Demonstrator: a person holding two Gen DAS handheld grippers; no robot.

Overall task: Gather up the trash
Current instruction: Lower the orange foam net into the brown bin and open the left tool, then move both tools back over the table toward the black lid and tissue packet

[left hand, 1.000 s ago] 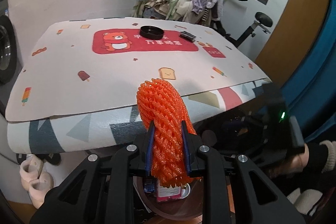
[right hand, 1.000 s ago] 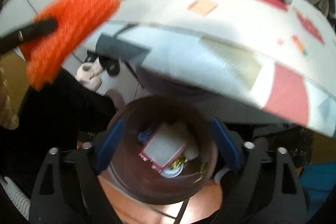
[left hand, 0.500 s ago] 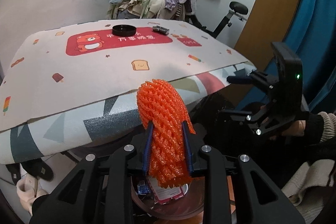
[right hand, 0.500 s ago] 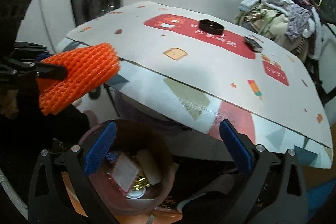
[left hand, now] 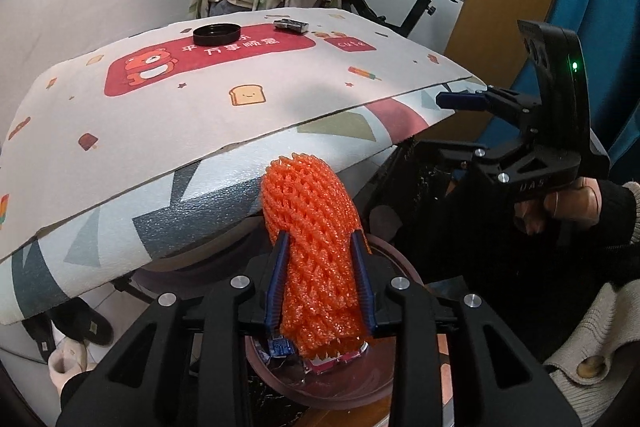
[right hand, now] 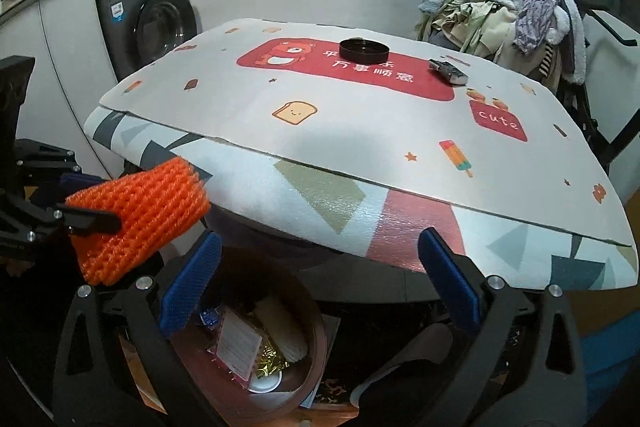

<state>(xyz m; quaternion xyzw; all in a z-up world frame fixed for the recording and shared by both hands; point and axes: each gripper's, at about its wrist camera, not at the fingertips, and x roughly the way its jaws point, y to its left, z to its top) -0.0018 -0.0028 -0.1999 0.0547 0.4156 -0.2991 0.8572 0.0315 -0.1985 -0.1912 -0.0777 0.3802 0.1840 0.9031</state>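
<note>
My left gripper [left hand: 320, 279] is shut on an orange foam fruit net [left hand: 316, 247] and holds it over a brown round bin [left hand: 384, 379] below the table's front edge. The net also shows in the right wrist view [right hand: 140, 219], left of the bin [right hand: 316, 331], which holds wrappers and packets. My right gripper [right hand: 316, 283] is open and empty, its blue pads [right hand: 188, 287] wide apart above the bin; it also shows at the right in the left wrist view [left hand: 464, 101].
A table with a cartoon mat [right hand: 360, 131] carries a black lid [right hand: 364, 51] and a small dark device [right hand: 448, 70]. A washing machine [right hand: 152, 23] stands at the left, a clothes pile on an exercise bike [right hand: 508, 7] behind. Slippers [left hand: 76, 327] lie on the floor.
My left gripper with the net has dropped lower, closer over the bin. My right gripper has lifted and tilted up from the bin toward the table.
</note>
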